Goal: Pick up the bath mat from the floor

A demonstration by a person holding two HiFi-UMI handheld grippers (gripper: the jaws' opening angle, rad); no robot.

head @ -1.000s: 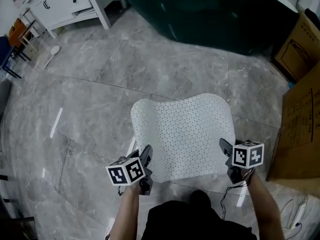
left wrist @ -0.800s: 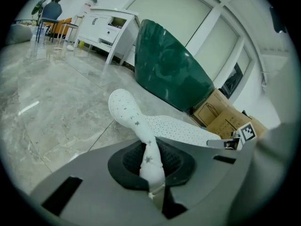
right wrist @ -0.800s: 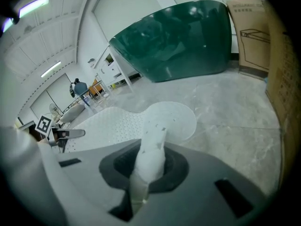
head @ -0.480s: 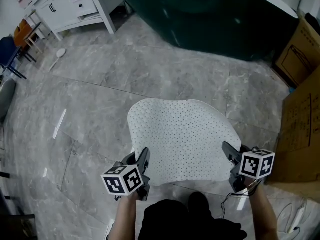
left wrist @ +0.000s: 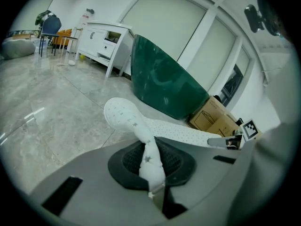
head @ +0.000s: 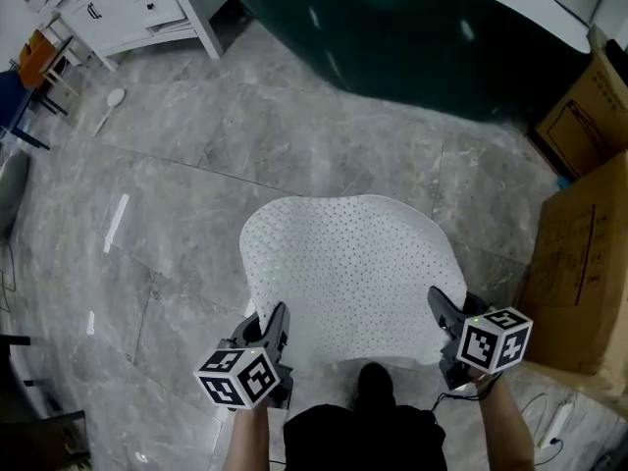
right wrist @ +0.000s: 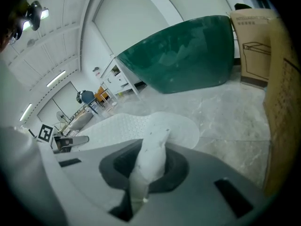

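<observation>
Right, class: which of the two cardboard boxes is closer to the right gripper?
The larger box, right beside the right gripper in the head view; the smaller box with the printed outline stands farther back, by the dark green tub.

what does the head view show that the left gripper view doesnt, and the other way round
Only the head view: the bath mat as a whole dotted sheet, the left hand-held gripper from outside with its marker cube, and the person's dark shoe.
Only the left gripper view: the mat's corner bunched and pinched between that gripper's shut jaws, and the tall pale panels behind the tub.
Both: the mat stretched between the two grippers, the right hand-held gripper, the green tub, the cardboard boxes and the white cabinet.
</observation>
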